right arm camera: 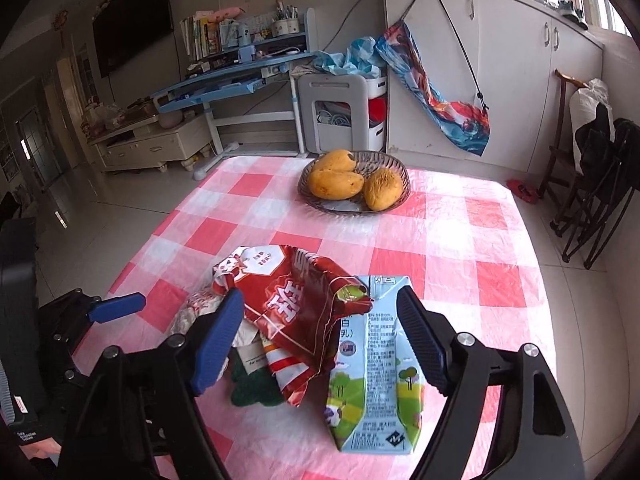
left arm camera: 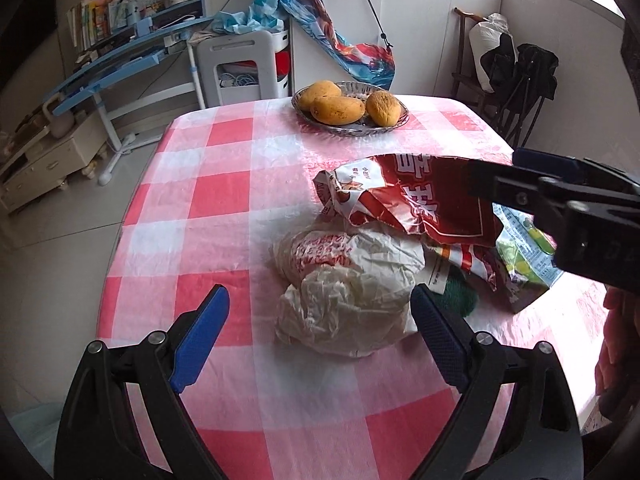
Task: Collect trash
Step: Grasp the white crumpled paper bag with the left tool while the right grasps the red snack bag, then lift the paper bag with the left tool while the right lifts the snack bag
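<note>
Checked tablecloth (left arm camera: 224, 200), and all the trash sits in one heap this side of the mango basket (left arm camera: 350, 110). Nothing's collected yet. My left claw (left arm camera: 320, 330) gapes around the white wrapper (left arm camera: 348, 312), my right claw (right arm camera: 320, 332) brackets the red bag (right arm camera: 296, 304) and milk carton (right arm camera: 376, 368), gripping neither.

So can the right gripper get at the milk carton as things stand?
Probably yes. The right gripper has open jaws either side of the flattened milk carton, but the red snack bag overlaps the carton's left edge and may get pinched too.

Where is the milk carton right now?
The milk carton lies flat on the checked tablecloth, between the right gripper's open fingers in its own view, partly under the red snack bag.
</note>
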Motion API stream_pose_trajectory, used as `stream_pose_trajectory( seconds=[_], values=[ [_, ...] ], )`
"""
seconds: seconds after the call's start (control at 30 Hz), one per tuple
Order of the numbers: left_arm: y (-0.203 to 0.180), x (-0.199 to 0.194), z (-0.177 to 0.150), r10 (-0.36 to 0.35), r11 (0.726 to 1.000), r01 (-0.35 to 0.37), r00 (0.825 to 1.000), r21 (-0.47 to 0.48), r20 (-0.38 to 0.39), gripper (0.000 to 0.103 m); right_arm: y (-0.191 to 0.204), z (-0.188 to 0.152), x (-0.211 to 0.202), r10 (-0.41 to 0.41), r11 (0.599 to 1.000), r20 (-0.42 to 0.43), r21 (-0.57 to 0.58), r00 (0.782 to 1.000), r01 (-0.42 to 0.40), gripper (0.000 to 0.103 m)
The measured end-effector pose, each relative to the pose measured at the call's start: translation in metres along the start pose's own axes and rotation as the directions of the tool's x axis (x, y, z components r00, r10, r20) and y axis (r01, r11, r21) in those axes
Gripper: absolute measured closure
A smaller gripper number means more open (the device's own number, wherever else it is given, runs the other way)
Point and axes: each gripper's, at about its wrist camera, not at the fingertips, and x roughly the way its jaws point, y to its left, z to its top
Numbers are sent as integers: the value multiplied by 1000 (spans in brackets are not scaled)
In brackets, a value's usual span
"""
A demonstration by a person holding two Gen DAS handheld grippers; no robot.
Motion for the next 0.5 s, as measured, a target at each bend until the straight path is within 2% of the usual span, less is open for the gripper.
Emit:
stream_pose_trajectory(
  seconds=[0.03,0.07,0.1,0.13,0.17,0.2,0.23,0.33,0.5],
  values=[
    [-1,2,2,-12,1000,12,1000,12,-1,23,-1,1,7,-4,1000,-24,3,1000,5,37],
    [-4,6,3,-23,999,23,1000,28,-5,30,0,1,13,-1,1000,-42,3,999,2,47],
    [-5,9,3,-37,999,37,999,38,-19,46,0,2,18,3,1000,-56,0,998,-3,59],
    [-6,10,2,-48,998,50,998,37,-31,55,1,3,21,10,1000,-67,0,998,-10,70],
    [-4,9,2,-54,998,54,998,26,-26,59,0,4,21,20,1000,-70,5,997,-20,81],
    [0,6,2,-65,998,65,998,12,-24,66,-1,5,20,31,999,-59,13,998,-30,82],
    [4,3,2,-82,997,82,996,-8,-24,68,-1,6,16,37,999,-47,19,998,-36,83],
    [20,-10,-1,-130,989,128,991,-76,-23,71,-3,9,5,45,998,-5,44,999,-45,86],
    [40,-37,-17,-130,982,126,991,-138,-20,75,-16,14,-14,91,986,71,136,993,-100,88]
  ],
)
